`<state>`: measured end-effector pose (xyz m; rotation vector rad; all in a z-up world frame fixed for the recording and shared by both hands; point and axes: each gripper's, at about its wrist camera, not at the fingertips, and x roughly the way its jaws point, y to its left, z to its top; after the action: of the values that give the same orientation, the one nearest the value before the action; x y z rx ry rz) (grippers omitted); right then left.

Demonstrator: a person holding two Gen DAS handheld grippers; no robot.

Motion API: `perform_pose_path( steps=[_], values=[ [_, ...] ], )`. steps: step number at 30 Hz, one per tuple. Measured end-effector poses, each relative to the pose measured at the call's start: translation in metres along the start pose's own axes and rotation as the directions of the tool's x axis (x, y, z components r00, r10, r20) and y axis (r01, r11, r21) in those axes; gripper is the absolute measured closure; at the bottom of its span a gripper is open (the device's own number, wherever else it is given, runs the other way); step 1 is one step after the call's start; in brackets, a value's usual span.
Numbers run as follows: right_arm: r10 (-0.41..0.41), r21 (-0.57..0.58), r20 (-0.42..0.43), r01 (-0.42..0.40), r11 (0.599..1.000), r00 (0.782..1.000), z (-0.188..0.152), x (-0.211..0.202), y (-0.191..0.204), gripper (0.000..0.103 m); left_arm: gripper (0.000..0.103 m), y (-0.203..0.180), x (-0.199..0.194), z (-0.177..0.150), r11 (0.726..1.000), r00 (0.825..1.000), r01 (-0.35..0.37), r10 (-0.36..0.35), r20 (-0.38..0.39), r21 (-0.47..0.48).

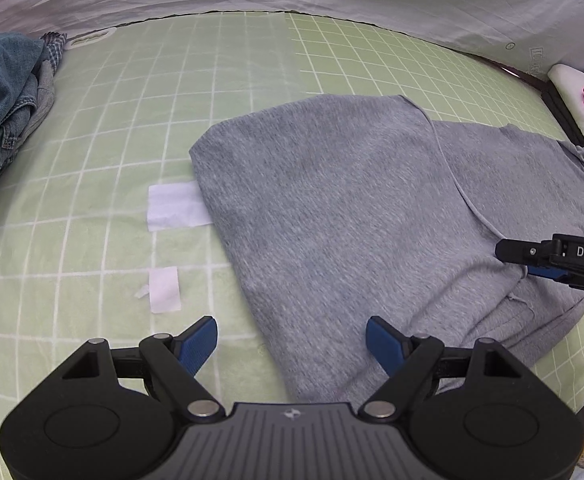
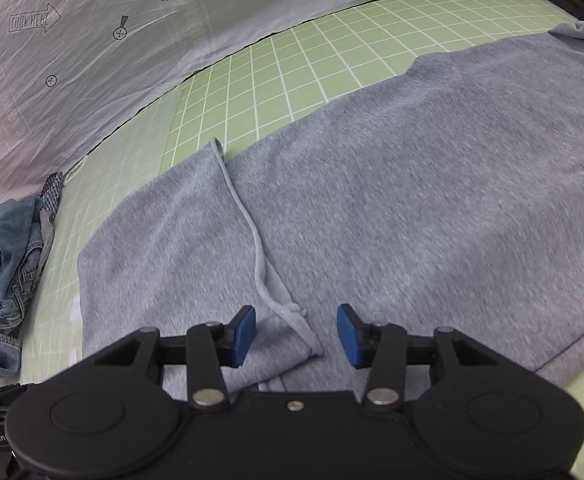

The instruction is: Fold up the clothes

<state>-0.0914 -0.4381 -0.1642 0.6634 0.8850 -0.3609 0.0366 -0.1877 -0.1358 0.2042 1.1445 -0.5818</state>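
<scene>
Left tongs (image 1: pixel 292 340): apart, empty, over near edge of grey fleece garment (image 1: pixel 371 208), half-folded on green grid mat (image 1: pixel 132 120). Right tongs (image 2: pixel 296 332): apart, straddling pale drawstring (image 2: pixel 252 240). I'd pinch both layers, avoiding the cord.

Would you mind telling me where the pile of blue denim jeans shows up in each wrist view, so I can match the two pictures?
Left wrist view: the denim jeans lie at the far left edge, upper part, on the green grid mat.
Right wrist view: the denim jeans sit at the left edge, about mid-height.
Shared landmark: the grey garment spread on the mat, right of the jeans in both views.
</scene>
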Motion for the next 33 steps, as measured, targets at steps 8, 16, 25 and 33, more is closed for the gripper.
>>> perform_pose_path(
  steps=[8,16,25,33],
  values=[
    [0.042,-0.040,0.001,-0.042,0.998,0.999,-0.015,-0.002,0.007,0.088,0.049,-0.017,-0.003,-0.021,0.997,0.999,0.041,-0.039,-0.030,0.063],
    [0.077,-0.047,0.068,-0.074,0.996,0.995,-0.015,-0.020,0.007,0.098,0.096,-0.026,-0.010,-0.033,0.993,1.000,0.019,-0.019,-0.002,0.118],
    [0.120,-0.020,0.074,-0.118,0.993,0.990,-0.026,-0.047,0.000,0.098,0.097,-0.009,-0.039,-0.042,0.998,0.995,0.059,-0.061,0.074,0.029],
    [0.071,0.030,-0.071,-0.069,0.997,0.995,-0.042,-0.023,-0.018,0.097,0.092,-0.014,-0.021,-0.057,0.999,1.000,0.016,-0.015,-0.022,0.036]
  ],
)
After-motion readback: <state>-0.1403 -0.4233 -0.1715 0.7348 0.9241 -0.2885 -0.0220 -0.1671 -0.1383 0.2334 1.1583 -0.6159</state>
